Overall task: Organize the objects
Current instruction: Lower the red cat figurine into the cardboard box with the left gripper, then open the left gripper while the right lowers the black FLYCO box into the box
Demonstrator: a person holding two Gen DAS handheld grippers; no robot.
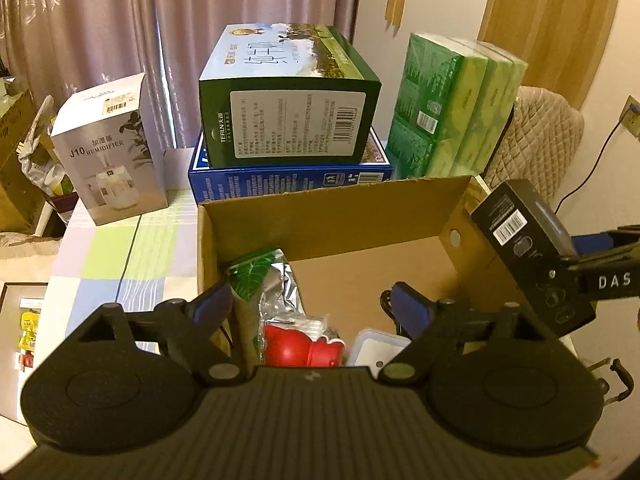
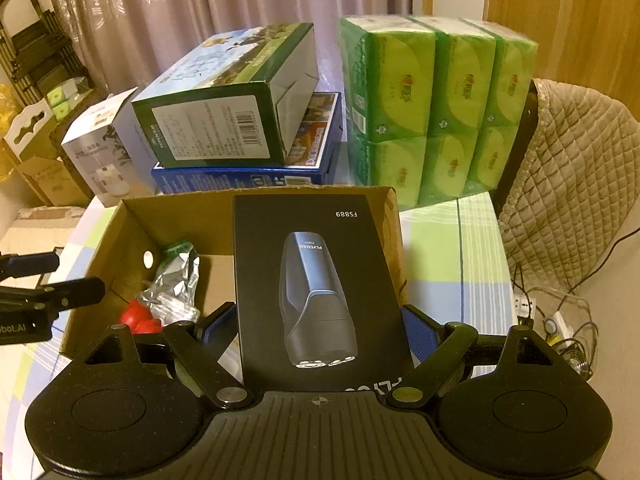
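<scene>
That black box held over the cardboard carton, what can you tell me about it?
The black box is flat, matte cardboard, printed with a grey electric shaver and "FS889", which reads upside down in the right wrist view. A barcode label sits on one narrow end. The right gripper clamps its sides, holding it over the open cardboard carton.

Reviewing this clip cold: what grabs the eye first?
The black shaver box clamped in the right gripper, held over the open cardboard box. Behind it stand bright green tissue packs and a green carton stacked on a blue box.
</scene>
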